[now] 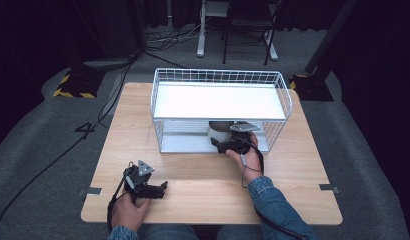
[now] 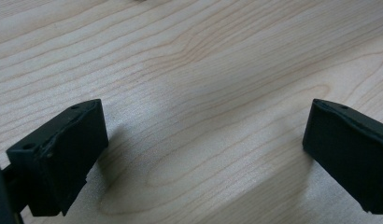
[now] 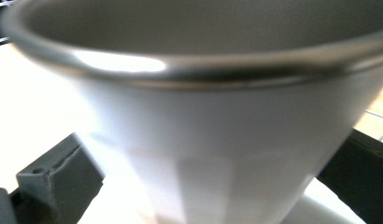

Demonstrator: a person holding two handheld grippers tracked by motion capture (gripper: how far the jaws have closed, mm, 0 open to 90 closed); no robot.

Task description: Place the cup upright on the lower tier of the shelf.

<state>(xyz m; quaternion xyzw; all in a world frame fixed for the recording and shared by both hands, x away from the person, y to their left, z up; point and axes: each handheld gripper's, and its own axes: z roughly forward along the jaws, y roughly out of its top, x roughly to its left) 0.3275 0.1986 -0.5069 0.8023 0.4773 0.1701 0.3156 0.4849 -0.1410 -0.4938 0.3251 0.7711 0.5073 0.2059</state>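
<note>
The right gripper (image 1: 228, 145) reaches into the lower level of the white wire two-tier shelf rack (image 1: 165, 95) at the far side of the light wooden bench (image 1: 203, 175). Its jaws bracket a white cup with a dark metallic rim (image 3: 203, 140), clasping its tapered body low down, probably so the cup stays upright under the solid upper shelf (headroom there looks tight). The cup sits on, or just above, the rack's bottom tray, near its front. The left gripper (image 1: 152, 189) rests near the bench's front edge, jaws spread wide over bare wood, apparently parked clear of the work.
</note>
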